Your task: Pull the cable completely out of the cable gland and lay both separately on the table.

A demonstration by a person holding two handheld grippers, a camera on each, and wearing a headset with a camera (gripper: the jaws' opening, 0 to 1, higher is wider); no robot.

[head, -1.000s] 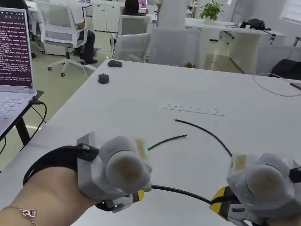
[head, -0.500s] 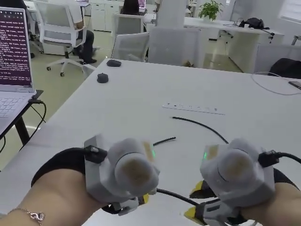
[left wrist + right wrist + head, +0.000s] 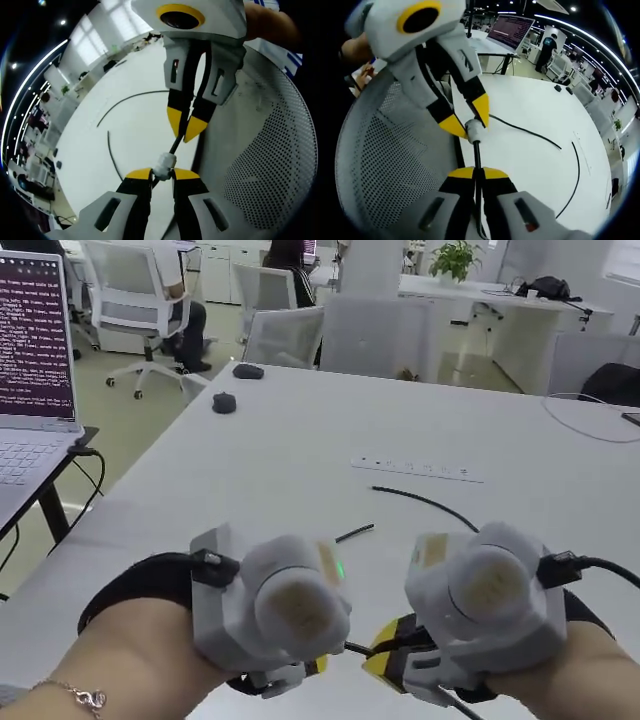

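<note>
A white cable gland (image 3: 164,164) sits on a black cable (image 3: 176,145), and my left gripper (image 3: 164,174) is shut on the gland. In the same view my right gripper (image 3: 186,124) comes in from the top, shut on the cable just past the gland. The right gripper view has my right gripper (image 3: 478,173) shut on the cable (image 3: 477,155), with the left gripper (image 3: 468,120) holding the gland (image 3: 474,130) opposite. In the head view both grippers are low over the table's near edge, left gripper (image 3: 312,667) and right gripper (image 3: 388,660) tip to tip. The rest of the cable (image 3: 430,504) curves across the white table (image 3: 300,460).
An open laptop (image 3: 35,360) stands on a side table at the left. Two mice (image 3: 224,403) lie at the far left of the table, and a white strip (image 3: 415,468) lies mid-table. A thin white wire (image 3: 590,432) loops at the far right. A mesh chair back (image 3: 260,150) is close behind.
My right gripper has moved left along the cable until its tips are next to the left gripper's. The cable's loose end on the table has slid nearer.
</note>
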